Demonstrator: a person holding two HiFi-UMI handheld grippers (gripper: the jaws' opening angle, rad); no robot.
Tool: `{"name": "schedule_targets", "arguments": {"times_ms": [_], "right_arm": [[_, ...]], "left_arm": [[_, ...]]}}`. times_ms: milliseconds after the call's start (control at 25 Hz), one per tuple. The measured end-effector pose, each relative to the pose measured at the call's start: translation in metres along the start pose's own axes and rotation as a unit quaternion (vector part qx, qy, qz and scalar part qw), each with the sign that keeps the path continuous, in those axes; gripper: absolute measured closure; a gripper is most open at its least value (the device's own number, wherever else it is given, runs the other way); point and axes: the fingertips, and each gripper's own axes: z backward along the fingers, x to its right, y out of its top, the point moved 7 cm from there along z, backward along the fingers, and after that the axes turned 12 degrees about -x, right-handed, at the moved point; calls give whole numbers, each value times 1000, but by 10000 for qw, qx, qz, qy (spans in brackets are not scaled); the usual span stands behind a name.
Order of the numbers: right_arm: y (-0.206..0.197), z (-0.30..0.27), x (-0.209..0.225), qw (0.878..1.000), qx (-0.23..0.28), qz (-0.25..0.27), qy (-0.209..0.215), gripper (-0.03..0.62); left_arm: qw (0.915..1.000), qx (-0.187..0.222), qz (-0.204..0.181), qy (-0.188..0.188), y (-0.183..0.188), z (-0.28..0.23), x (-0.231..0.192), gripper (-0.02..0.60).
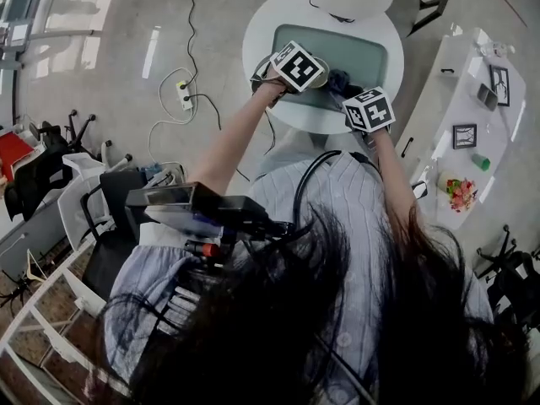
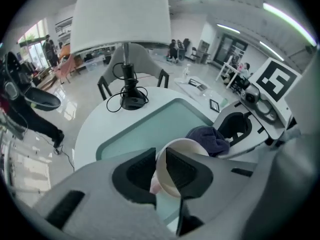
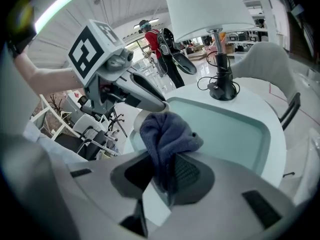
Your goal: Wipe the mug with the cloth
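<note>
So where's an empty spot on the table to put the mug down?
The green mat is bare from the lamp base up to the mug. The white table rim beside the mat is free too. Crowded: the near edge, where left tongs, right tongs and cloth meet.

Round white table (image 2: pixel 97 126) — green panel (image 2: pixel 150 126) set in it, lamp (image 2: pixel 122 19) standing on top.

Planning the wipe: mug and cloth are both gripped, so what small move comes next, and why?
Probably press the cloth against the mug rim and rub along it: the left gripper clamps the mug wall, the right gripper pinches the cloth, close beside that rim.
</note>
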Motion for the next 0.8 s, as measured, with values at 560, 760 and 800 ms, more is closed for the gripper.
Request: {"name": "schedule_targets", "arguments": {"times_ms": [560, 760, 800], "right_arm": [[1, 2, -2, 9996, 157, -224, -99, 499], [-2, 2, -12, 9994, 175, -261, -109, 499], [-2, 2, -17, 9994, 179, -260, -102, 499]], "left_arm": [[9485, 610, 3105, 156, -24, 16, -13, 503], [9134, 848, 3982, -2, -36, 21, -9, 503], [9030, 920, 4196, -59, -42, 24, -8, 503]]}}
